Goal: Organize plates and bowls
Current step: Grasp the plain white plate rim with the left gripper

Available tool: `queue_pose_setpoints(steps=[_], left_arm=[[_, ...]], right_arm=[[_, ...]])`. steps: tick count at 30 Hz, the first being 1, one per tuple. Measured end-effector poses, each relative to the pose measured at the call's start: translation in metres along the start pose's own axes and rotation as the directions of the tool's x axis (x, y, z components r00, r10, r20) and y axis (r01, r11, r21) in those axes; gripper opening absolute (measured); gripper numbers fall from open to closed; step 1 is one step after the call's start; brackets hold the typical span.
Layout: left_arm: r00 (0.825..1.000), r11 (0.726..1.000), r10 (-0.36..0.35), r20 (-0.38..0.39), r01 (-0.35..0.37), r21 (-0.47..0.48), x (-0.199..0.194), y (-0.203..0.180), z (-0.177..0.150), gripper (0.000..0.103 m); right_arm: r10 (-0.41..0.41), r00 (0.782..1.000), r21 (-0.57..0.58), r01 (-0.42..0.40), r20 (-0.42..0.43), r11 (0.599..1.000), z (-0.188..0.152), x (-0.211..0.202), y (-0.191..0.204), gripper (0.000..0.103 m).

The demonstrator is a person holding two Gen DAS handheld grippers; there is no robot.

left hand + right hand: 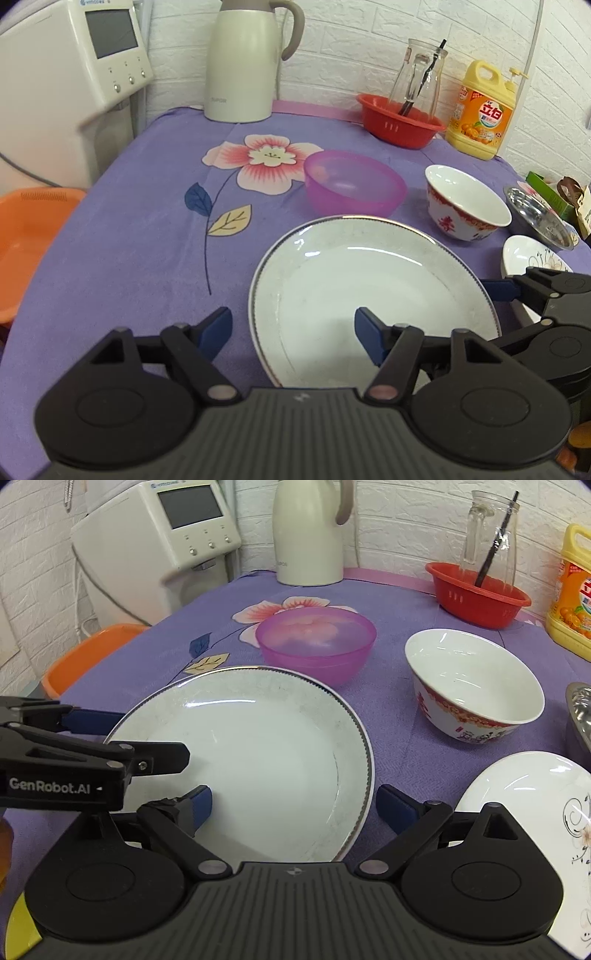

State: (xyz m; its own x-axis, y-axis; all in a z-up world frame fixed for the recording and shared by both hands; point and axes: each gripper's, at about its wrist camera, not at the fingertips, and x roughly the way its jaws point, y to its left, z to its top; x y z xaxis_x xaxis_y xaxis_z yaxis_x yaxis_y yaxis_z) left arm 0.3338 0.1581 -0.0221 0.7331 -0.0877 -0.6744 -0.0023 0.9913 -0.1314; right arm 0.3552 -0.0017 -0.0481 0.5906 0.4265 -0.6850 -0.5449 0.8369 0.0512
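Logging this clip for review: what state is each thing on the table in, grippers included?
Big plate: upright, empty, rim between both grippers' jaws.
Purple bowl: upright, empty.
Red-patterned bowl: upright, empty.
Flowered plate: flat on the cloth, empty.
Steel dish: upright, empty.
Red basket: holds a glass jar.
Left gripper: open, astride the plate's left rim.
Right gripper: open, astride its right rim.

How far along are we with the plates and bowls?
Nothing looks stacked yet. The purple bowl, red-patterned bowl, steel dish and floral plate all sit apart on the cloth. In hand: both tools straddle opposite rims of the large white plate, left tool and right tool open, not yet clamped. All the grouping is left.
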Motion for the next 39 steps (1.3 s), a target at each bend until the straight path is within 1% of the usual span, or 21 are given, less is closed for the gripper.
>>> queue_pose_setpoints(steps=[1, 4, 5, 8, 9, 11, 13, 19, 20, 21, 22, 23, 27, 31, 34, 36, 38, 39], left_arm=[[1.000, 1.000, -0.002, -0.002, 0.002, 0.003, 0.001, -0.001, -0.001, 0.066], [0.999, 1.000, -0.028, -0.019, 0.028, -0.012, 0.006, 0.000, -0.002, 0.056], [0.999, 0.999, -0.032, -0.018, 0.032, -0.015, 0.006, 0.000, -0.003, 0.055], [1.000, 1.000, -0.009, -0.010, 0.009, 0.007, 0.006, -0.004, -0.005, 0.048], [1.000, 1.000, -0.006, -0.007, 0.006, 0.006, 0.006, -0.004, -0.006, 0.048], [1.000, 1.000, -0.010, -0.002, 0.010, 0.004, 0.006, -0.005, -0.006, 0.041], [1.000, 1.000, -0.005, -0.006, 0.005, 0.004, 0.007, -0.007, -0.004, 0.040], [1.000, 1.000, -0.012, -0.010, 0.012, 0.012, 0.007, -0.006, -0.004, 0.042], [1.000, 1.000, -0.011, -0.013, 0.011, 0.011, 0.007, -0.006, -0.004, 0.048], [1.000, 1.000, 0.007, -0.014, -0.007, 0.005, 0.007, -0.007, -0.004, 0.053], [0.999, 0.999, 0.033, -0.014, -0.033, -0.005, 0.008, -0.006, -0.004, 0.065], [0.999, 0.999, 0.033, -0.009, -0.033, -0.012, 0.010, -0.004, -0.005, 0.066], [1.000, 1.000, 0.030, -0.002, -0.030, -0.007, 0.009, -0.004, -0.005, 0.066], [1.000, 1.000, 0.027, 0.001, -0.027, -0.001, 0.010, -0.004, -0.006, 0.070], [1.000, 1.000, 0.027, 0.001, -0.027, 0.006, 0.010, -0.005, -0.006, 0.070], [1.000, 1.000, 0.024, 0.003, -0.024, 0.009, 0.010, -0.006, -0.007, 0.070], [1.000, 1.000, 0.016, 0.002, -0.016, 0.016, 0.009, -0.007, -0.007, 0.066], [1.000, 1.000, 0.009, 0.000, -0.009, 0.022, 0.008, -0.008, -0.007, 0.065]], right_arm=[[0.001, 1.000, -0.006, -0.001, -0.002, 1.000, -0.001, 0.000, 0.001, 0.103], [-0.002, 1.000, -0.009, 0.002, -0.002, 1.000, -0.002, -0.001, 0.003, 0.103], [0.001, 1.000, -0.009, -0.001, 0.000, 1.000, -0.003, -0.001, 0.002, 0.103], [0.009, 1.000, -0.013, -0.009, 0.005, 1.000, -0.004, -0.001, 0.003, 0.103], [0.010, 1.000, -0.014, -0.010, 0.006, 1.000, -0.004, -0.001, 0.003, 0.103], [0.014, 1.000, -0.017, -0.014, 0.011, 1.000, -0.004, 0.000, 0.002, 0.103], [0.023, 1.000, -0.025, -0.023, 0.016, 0.999, -0.002, 0.002, 0.001, 0.103], [0.040, 0.999, -0.018, -0.040, 0.004, 0.999, -0.004, -0.005, 0.002, 0.103], [0.052, 0.999, -0.006, -0.052, 0.007, 0.999, -0.006, -0.008, 0.001, 0.103], [0.050, 0.999, -0.002, -0.050, 0.011, 0.999, -0.007, -0.008, 0.001, 0.103], [0.044, 0.999, -0.010, -0.043, 0.016, 0.999, -0.008, -0.008, 0.001, 0.103], [0.032, 0.999, -0.025, -0.032, 0.019, 0.999, -0.008, -0.006, 0.003, 0.103], [0.031, 0.999, -0.038, -0.030, 0.025, 0.999, -0.008, -0.004, 0.003, 0.103], [0.052, 0.998, -0.060, -0.051, 0.016, 0.997, -0.008, -0.002, 0.003, 0.103], [0.067, 0.998, -0.075, -0.066, 0.017, 0.995, -0.008, -0.002, 0.001, 0.103], [0.071, 0.997, -0.076, -0.070, 0.008, 0.995, -0.008, -0.003, 0.001, 0.103], [0.066, 0.998, -0.066, -0.066, 0.000, 0.996, -0.008, -0.004, 0.002, 0.103], [0.063, 0.998, -0.062, -0.063, -0.001, 0.996, -0.008, -0.005, 0.003, 0.103]])
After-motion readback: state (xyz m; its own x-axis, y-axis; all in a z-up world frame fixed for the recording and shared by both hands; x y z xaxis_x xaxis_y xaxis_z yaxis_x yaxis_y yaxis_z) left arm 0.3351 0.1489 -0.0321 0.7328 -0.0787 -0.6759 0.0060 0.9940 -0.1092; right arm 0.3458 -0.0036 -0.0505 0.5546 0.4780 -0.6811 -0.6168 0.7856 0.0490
